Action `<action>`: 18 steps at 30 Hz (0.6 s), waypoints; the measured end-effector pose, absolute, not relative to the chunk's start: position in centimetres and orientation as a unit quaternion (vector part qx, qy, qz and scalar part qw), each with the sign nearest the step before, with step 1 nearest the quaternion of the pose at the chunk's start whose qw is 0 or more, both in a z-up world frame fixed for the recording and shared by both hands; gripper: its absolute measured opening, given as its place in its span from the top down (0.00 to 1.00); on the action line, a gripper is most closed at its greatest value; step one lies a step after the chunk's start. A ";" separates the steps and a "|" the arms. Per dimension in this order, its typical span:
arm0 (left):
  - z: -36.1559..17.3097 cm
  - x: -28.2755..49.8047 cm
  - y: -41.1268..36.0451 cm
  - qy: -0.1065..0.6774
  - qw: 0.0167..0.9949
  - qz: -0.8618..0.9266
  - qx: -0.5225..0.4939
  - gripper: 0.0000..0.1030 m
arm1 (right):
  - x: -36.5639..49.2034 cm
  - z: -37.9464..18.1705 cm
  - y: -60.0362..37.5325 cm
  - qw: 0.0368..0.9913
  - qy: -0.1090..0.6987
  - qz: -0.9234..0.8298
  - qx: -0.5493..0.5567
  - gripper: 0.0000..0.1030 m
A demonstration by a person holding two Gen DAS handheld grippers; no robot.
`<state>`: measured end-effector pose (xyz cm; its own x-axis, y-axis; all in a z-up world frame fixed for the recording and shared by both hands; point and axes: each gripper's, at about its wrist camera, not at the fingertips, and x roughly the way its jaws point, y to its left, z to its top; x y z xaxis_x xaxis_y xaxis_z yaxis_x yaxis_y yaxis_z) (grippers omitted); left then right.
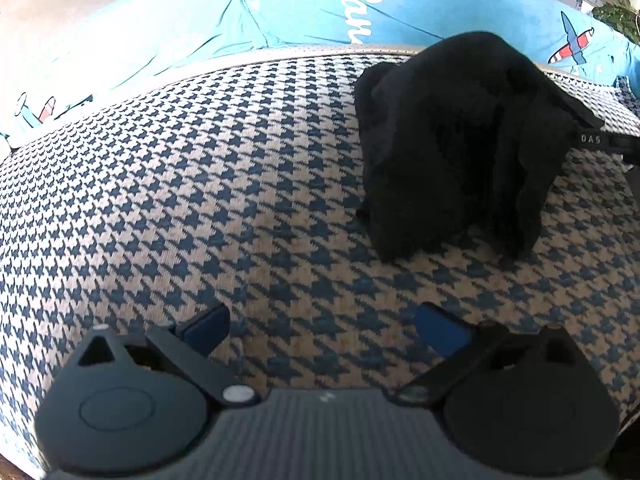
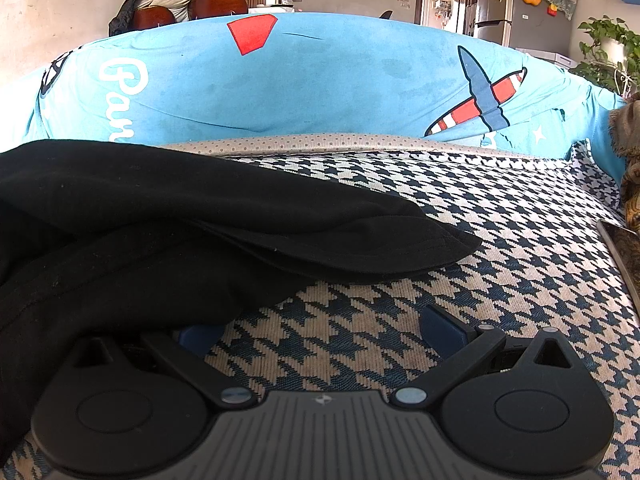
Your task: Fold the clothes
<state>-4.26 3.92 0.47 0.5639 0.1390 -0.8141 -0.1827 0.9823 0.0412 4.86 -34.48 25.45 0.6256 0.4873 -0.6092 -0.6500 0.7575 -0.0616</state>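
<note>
A black garment (image 1: pixel 460 148) lies bunched in a loose heap on the houndstooth seat cover, up and to the right of my left gripper (image 1: pixel 324 330). That gripper is open, its blue pads apart over bare cover, nothing between them. In the right wrist view the same black garment (image 2: pixel 168 220) spreads across the left half, with a hemmed flap reaching right. My right gripper (image 2: pixel 322 330) is open and low over the cover; the garment's edge drapes over its left finger (image 2: pixel 196 336), while the right finger (image 2: pixel 444 330) is free.
The blue and white houndstooth cover (image 1: pixel 200 184) has a bright blue printed backrest cushion (image 2: pixel 320 80) behind it. A dark flat object (image 2: pixel 620 248) and a brown textured thing lie at the right edge. Potted plants (image 2: pixel 608 52) stand at the far right.
</note>
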 end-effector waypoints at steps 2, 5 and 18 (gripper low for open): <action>0.8 -4.0 4.0 0.456 0.885 0.089 -0.022 0.00 | 4.9 25.5 -34.5 0.891 0.292 0.319 -0.139 0.00; 1.3 -3.4 4.0 0.455 0.886 0.088 -0.009 0.00 | 4.8 25.5 -34.4 0.891 0.292 0.319 -0.140 0.00; -0.4 -0.6 2.8 0.470 0.879 0.074 -0.020 0.00 | 4.8 25.5 -34.5 0.891 0.292 0.319 -0.139 0.00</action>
